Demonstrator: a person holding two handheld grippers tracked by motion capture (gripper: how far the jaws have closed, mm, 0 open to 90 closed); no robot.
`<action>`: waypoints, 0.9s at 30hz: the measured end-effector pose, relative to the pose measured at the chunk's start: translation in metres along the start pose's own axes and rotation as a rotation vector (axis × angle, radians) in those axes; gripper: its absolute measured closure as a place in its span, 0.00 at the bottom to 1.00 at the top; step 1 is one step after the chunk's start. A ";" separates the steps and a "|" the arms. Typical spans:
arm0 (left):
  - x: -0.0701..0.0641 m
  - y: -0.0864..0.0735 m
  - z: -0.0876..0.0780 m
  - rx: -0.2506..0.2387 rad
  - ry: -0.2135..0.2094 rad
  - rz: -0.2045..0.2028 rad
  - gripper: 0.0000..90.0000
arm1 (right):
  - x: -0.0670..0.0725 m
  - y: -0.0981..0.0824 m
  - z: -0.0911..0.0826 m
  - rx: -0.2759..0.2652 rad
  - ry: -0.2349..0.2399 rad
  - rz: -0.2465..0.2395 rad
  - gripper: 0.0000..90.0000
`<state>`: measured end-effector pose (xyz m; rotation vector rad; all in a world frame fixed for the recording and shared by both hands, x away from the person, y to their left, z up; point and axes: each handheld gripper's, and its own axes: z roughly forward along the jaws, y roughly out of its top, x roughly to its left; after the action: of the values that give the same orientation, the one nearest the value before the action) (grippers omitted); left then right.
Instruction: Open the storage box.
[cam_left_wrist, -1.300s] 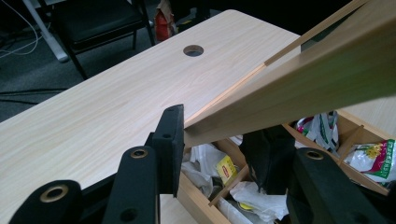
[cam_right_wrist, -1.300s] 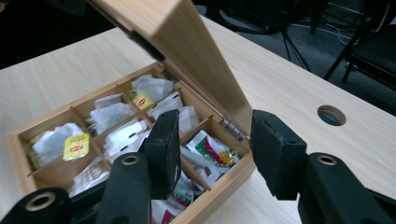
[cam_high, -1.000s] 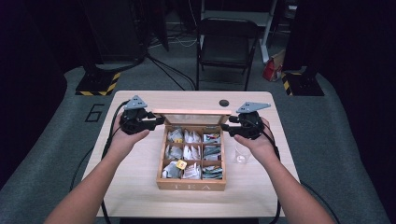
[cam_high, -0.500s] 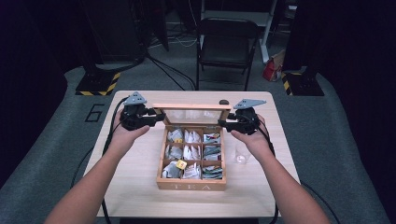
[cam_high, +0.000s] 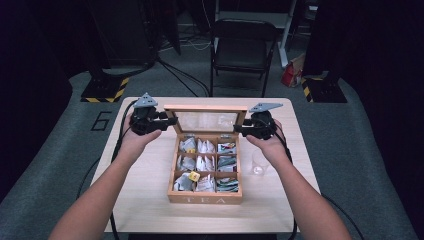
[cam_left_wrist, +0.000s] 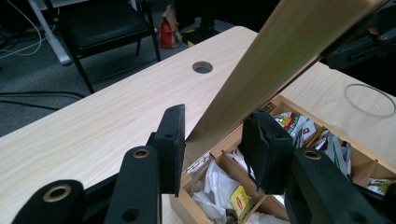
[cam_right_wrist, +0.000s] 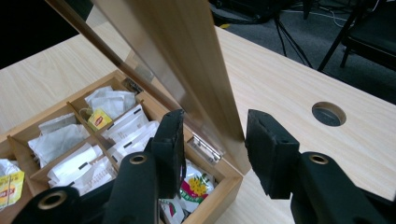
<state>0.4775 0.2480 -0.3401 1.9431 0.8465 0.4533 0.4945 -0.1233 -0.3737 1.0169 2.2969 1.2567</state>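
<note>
A wooden tea box (cam_high: 205, 197) sits mid-table, its compartments filled with tea bags (cam_high: 199, 162). Its glass-paned lid (cam_high: 205, 107) stands raised at the back. My left gripper (cam_high: 170, 121) is at the lid's left edge. In the left gripper view the lid (cam_left_wrist: 280, 51) runs between the pads and my left gripper (cam_left_wrist: 217, 116) is shut on it. My right gripper (cam_high: 241, 130) is at the lid's right edge. Its jaws have just been closing. In the right gripper view the lid (cam_right_wrist: 187, 51) lies between them, and my right gripper (cam_right_wrist: 215, 116) still shows a gap at the right pad.
A clear glass cup (cam_high: 258, 162) stands right of the box, under my right wrist. A round cable hole (cam_right_wrist: 328, 113) is in the tabletop behind the lid. A black chair (cam_high: 243, 45) stands beyond the table's far edge.
The lid stands taller in the high view than a second ago. My right gripper has shifted left, in toward the lid's right edge. My left gripper has stayed on the left edge.
</note>
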 end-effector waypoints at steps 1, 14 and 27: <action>0.001 0.000 0.000 -0.001 -0.001 -0.002 0.67 | 0.000 0.001 0.000 -0.002 0.000 0.001 0.63; 0.009 0.007 0.007 -0.005 0.001 -0.013 0.68 | -0.010 0.003 0.006 -0.008 0.013 0.052 0.66; 0.015 0.009 0.012 -0.027 -0.004 -0.037 0.67 | -0.017 0.004 0.013 0.000 0.020 0.052 0.68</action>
<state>0.4988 0.2490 -0.3389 1.8997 0.8681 0.4361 0.5150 -0.1266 -0.3786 1.0753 2.2992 1.2925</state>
